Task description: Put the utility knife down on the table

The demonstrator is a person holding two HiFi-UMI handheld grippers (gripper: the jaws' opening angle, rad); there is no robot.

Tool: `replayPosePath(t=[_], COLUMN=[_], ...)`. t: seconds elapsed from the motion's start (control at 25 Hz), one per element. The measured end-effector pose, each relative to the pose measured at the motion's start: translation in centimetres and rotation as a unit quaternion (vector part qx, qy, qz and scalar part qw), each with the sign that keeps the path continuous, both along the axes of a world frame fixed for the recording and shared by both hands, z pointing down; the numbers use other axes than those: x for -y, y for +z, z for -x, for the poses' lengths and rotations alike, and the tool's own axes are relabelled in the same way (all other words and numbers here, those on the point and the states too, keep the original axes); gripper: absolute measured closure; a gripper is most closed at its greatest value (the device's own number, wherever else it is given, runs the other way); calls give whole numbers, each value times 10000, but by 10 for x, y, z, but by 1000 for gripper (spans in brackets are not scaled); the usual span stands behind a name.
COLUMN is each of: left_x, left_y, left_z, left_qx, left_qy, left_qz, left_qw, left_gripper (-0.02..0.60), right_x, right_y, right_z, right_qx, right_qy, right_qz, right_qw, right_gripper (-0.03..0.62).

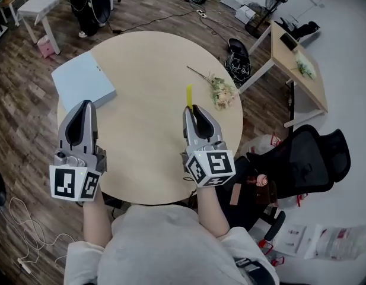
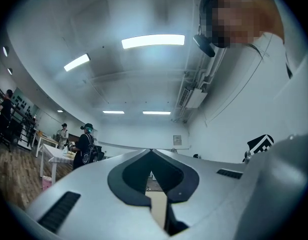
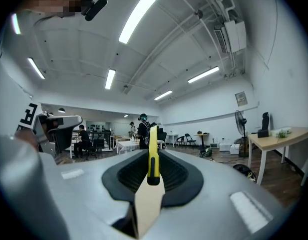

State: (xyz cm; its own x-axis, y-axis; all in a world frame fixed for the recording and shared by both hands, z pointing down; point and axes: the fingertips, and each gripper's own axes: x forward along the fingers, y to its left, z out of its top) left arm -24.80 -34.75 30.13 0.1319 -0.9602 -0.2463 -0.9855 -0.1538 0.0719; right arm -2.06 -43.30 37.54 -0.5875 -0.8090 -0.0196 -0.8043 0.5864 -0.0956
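In the head view, a yellow utility knife (image 1: pixel 189 95) sticks out forward from the tips of my right gripper (image 1: pixel 191 109), which is shut on it above the right part of the round wooden table (image 1: pixel 148 64). In the right gripper view the knife (image 3: pixel 153 149), yellow with a black slider, stands on edge, pinched between the dark pads (image 3: pixel 177 176). My left gripper (image 1: pixel 83 105) hovers over the table's left edge. Its jaws meet at the tips (image 2: pixel 151 151), with nothing between them.
A flat pale-blue box (image 1: pixel 83 81) lies on the table's left side. A sprig of dried flowers (image 1: pixel 221 91) lies near the right rim. A black office chair (image 1: pixel 307 153) and a wooden desk (image 1: pixel 295 58) stand to the right. People stand at distant tables (image 3: pixel 139 131).
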Motion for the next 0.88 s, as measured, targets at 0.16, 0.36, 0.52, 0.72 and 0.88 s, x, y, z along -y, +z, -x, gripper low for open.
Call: replayPosePath(t=[0.16,0.36,0.52,0.72,0.88], left_x=[4,5,7,6,3], left_y=[13,24,32,45,52], left_z=[4,2,1,8,16], left_qx=[-49,-83,-62,-38,-33], left_qy=[-225,-450,-602,-878,-1139], left_qz=[161,280,404,589,718], left_qw=[9996,9986,9973,9944,9909], left_gripper=[574,574,574,574,574], right_x=[16,29,39,49,53], right_y=[34,80,117,157,188], right_z=[12,21,29,49,62], right_qx=[-195,-460,-716,-985,-1193], right_qy=[-288,-585,-775,-1077,-1302], right_qz=[374,881,1247,1581,1865], right_qw=[9987,9933,9866,9766,9665], right_gripper=[520,520,520,520,520])
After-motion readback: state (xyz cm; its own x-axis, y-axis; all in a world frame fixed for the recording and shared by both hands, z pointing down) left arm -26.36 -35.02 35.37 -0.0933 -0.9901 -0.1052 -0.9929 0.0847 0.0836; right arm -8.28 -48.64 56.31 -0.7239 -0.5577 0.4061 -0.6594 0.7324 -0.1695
